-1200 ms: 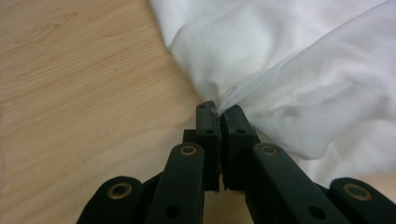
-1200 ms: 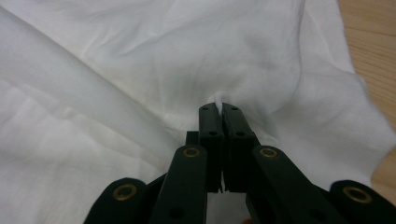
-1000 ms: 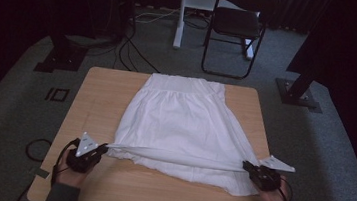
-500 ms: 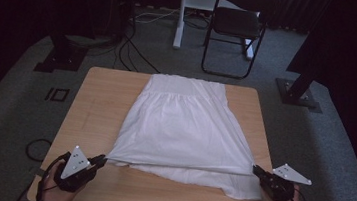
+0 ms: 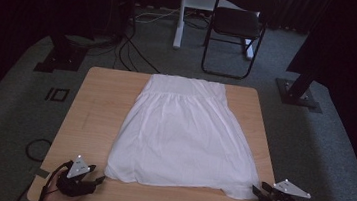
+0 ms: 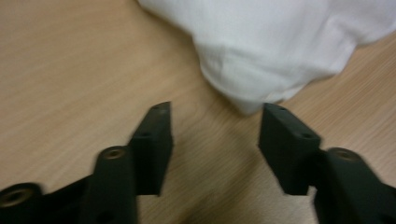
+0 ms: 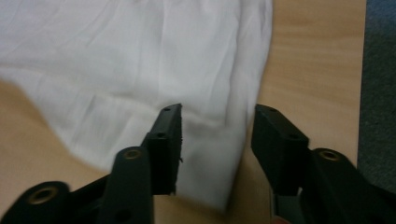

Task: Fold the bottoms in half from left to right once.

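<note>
From above we see the soft white skirt (image 5: 185,134), gathered at its far waistband, spread flat on the pale woodgrain table (image 5: 101,102); its hem, stretched taut a second ago, now lies slack. Our left gripper (image 6: 214,122) has just been opening, jaws apart and empty just short of the hem corner. Our right gripper (image 7: 217,122), likewise just opened, straddles the cloth's corner unpressed.

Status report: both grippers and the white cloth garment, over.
Left gripper and right gripper open, jaws just opened. White cloth garment flat on table. Nothing in the way.
</note>
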{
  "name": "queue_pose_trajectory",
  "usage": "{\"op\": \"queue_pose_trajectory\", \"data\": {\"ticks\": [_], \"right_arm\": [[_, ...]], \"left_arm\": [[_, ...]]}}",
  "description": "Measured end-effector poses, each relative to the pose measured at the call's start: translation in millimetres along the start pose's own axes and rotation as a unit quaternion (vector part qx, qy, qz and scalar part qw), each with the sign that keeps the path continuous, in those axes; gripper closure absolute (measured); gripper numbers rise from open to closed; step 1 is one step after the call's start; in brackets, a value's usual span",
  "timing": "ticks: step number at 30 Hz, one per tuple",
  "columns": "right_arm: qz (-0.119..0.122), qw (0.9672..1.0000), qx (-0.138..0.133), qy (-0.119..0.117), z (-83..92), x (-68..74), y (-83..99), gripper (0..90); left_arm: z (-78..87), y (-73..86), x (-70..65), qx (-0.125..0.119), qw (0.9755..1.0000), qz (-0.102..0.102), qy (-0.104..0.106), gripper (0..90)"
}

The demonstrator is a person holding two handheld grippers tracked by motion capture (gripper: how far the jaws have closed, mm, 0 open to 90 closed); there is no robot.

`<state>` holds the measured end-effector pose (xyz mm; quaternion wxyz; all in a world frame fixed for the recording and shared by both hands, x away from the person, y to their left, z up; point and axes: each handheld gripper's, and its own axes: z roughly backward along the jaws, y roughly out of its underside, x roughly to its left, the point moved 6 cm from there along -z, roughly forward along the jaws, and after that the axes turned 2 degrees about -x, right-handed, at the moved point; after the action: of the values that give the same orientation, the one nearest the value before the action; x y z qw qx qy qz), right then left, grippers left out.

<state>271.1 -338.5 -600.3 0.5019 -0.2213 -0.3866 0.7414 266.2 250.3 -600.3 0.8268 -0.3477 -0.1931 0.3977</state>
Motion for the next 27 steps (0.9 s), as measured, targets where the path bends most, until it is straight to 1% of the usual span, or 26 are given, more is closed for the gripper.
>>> {"op": "queue_pose_trajectory", "data": {"ticks": [1, 3, 5, 6, 8, 9, 10, 11, 12, 13, 14, 15, 17, 18, 19, 20, 22, 23, 24, 26, 27], "right_arm": [[-0.002, 1.0, 0.001, -0.004, 2.0, -0.1, 2.9, 48.2], [0.002, 0.9998, 0.007, -0.017, 5.3, 0.7, 10.8, 43.5], [0.013, 0.9996, 0.012, -0.022, 5.7, 2.5, 15.7, 39.0], [0.018, 0.9994, 0.016, -0.024, 5.4, 3.6, 17.4, 38.1], [0.026, 0.9993, 0.017, -0.019, 3.4, 5.0, 18.9, 37.2], [0.027, 0.9994, 0.015, -0.017, 2.6, 5.4, 18.6, 37.2], [0.026, 0.9995, 0.013, -0.014, 1.2, 5.7, 17.8, 37.4], [0.028, 0.9994, 0.014, -0.012, 0.5, 6.5, 17.2, 39.9], [0.037, 0.9991, 0.016, -0.011, 0.3, 7.6, 16.7, 45.4], [0.045, 0.9987, 0.018, -0.015, 0.3, 9.5, 16.1, 51.2], [0.051, 0.9982, 0.019, -0.023, 0.4, 11.7, 15.5, 59.5], [0.059, 0.9976, 0.019, -0.031, 0.4, 13.7, 15.0, 66.1], [0.055, 0.9975, 0.023, -0.039, 0.3, 15.5, 14.3, 83.1], [0.054, 0.9973, 0.025, -0.043, 0.5, 15.8, 14.2, 86.9], [0.055, 0.9972, 0.026, -0.043, 1.0, 15.9, 14.4, 87.7], [0.055, 0.997, 0.026, -0.047, 2.2, 15.4, 14.6, 88.1], [0.048, 0.9975, 0.017, -0.048, 8.1, 11.8, 12.7, 88.2], [0.042, 0.9979, 0.007, -0.049, 12.9, 9.1, 10.3, 88.3], [0.036, 0.9981, -0.005, -0.049, 18.4, 5.9, 7.1, 88.4], [0.028, 0.998, -0.03, -0.048, 30.5, -0.1, -0.8, 88.5], [0.026, 0.9977, -0.042, -0.047, 36.5, -2.4, -4.8, 88.4]], "left_arm": [[-1.7, -0.4, 0.8, -0.001, 1.0, -0.005, -0.003, 40.4], [-5.3, -2.4, 2.8, -0.006, 1.0, -0.002, 0.003, 37.6], [-8.5, -4.7, 4.9, -0.008, 1.0, -0.003, 0.005, 36.2], [-10.5, -6.3, 5.3, -0.009, 0.9999, -0.004, 0.006, 35.4], [-14.2, -9.8, 5.6, -0.008, 0.9999, -0.005, 0.006, 34.2], [-17.1, -12.5, 4.2, -0.01, 0.9999, -0.009, 0.011, 34.1], [-19.5, -14.7, 3.5, -0.01, 0.9998, -0.012, 0.012, 34.1], [-21.9, -17.1, 2.3, -0.011, 0.9998, -0.012, 0.015, 34.1], [-24.0, -19.3, 1.2, -0.011, 0.9997, -0.014, 0.018, 34.6], [-25.7, -21.4, 0.3, -0.014, 0.9996, -0.015, 0.018, 36.8], [-26.5, -23.5, -0.8, -0.014, 0.9995, -0.018, 0.021, 42.2], [-27.0, -25.3, -2.6, -0.014, 0.9993, -0.02, 0.027, 51.8], [-27.3, -27.5, -7.3, -0.009, 0.9987, -0.029, 0.041, 75.1], [-26.8, -27.7, -9.5, -0.005, 0.9985, -0.038, 0.039, 83.7], [-24.7, -28.5, -11.2, -0.008, 0.9982, -0.044, 0.04, 85.7], [-19.7, -30.6, -11.9, -0.02, 0.9979, -0.041, 0.045, 86.6], [-4.2, -37.9, -9.4, -0.056, 0.997, -0.028, 0.045, 87.1], [5.3, -42.2, -7.7, -0.072, 0.9963, -0.023, 0.041, 87.2], [14.9, -46.8, -5.9, -0.086, 0.9954, -0.023, 0.035, 87.3], [31.4, -56.1, -3.1, -0.105, 0.9939, -0.027, 0.019, 87.3], [37.8, -60.4, -1.8, -0.111, 0.9932, -0.029, 0.018, 87.3]]}}
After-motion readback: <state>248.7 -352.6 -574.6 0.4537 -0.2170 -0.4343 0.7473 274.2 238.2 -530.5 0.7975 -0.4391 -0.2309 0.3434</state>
